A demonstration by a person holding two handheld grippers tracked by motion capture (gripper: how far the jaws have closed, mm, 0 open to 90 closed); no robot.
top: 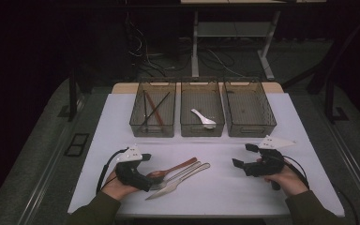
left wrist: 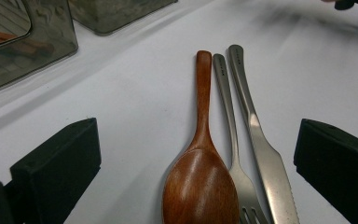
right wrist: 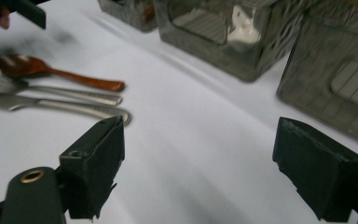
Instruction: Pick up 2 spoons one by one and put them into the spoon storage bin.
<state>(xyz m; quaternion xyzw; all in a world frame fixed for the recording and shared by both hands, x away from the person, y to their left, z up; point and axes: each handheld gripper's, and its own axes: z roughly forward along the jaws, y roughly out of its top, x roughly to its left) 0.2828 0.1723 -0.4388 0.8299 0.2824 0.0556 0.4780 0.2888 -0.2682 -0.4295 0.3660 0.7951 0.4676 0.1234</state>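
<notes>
A brown wooden spoon (left wrist: 200,186) is lying lengthwise between the left gripper's (left wrist: 196,163) wide-open jaws, handle pointing away; the right gripper (right wrist: 214,172), also wide, is hovering well apart.

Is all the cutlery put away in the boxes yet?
Not yet. Done: chopsticks lie in the left box and a white spoon in the middle box. In hand: the left hand-held gripper is open over the wooden spoon, not gripping it. Left: wooden spoon, fork and knife on the table; the right box looks empty.
</notes>
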